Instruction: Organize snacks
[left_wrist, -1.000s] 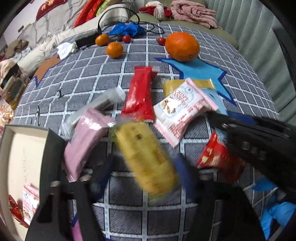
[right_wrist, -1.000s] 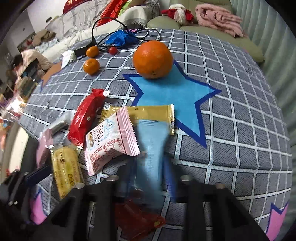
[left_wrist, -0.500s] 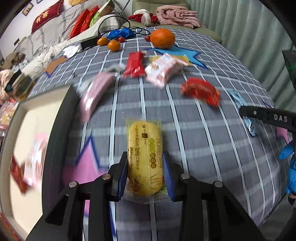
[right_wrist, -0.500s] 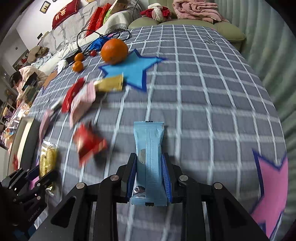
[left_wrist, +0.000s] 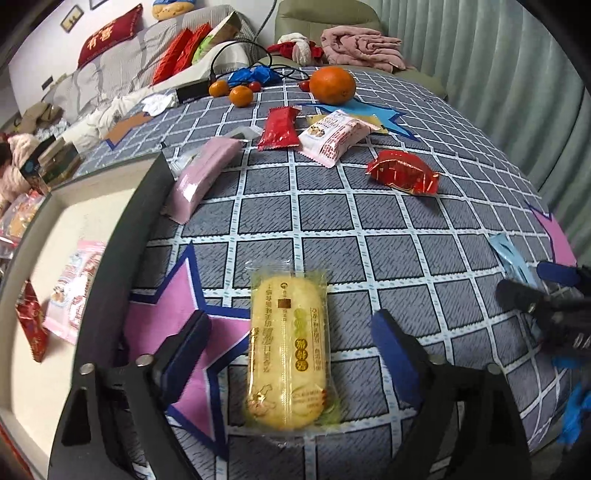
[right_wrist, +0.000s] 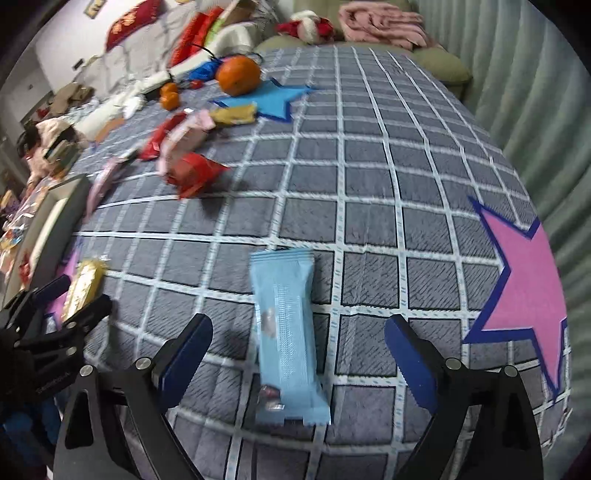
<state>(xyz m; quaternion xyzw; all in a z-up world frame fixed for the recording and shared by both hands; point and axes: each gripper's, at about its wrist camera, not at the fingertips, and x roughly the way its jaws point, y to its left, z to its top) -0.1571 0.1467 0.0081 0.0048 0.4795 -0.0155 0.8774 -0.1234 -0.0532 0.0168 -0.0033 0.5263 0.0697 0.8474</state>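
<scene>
Both grippers tilted down, jaws just opened wide. Left gripper (left_wrist: 291, 347) straddles yellow cake pack (left_wrist: 288, 354) on cloth, right gripper (right_wrist: 299, 354) straddles blue bar (right_wrist: 286, 332). Tray (left_wrist: 122, 229) holds pink pack (left_wrist: 72, 284), red pack (left_wrist: 31, 325).

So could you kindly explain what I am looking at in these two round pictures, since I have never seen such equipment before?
There is no robot here: a person carries a hand-held two-finger gripper in each hand, and a wide-angle camera on each looks along its fingers.

The left-hand picture shows the left gripper, whose jaws have just been opening; a yellow cake packet lies loose between them on the checked cloth. A box beside it already holds snacks.

The right-hand picture shows the right gripper, jaws also just opened, around a released blue wafer packet.

Further back lie a red packet, a pink packet and an orange. Nothing is held.
</scene>
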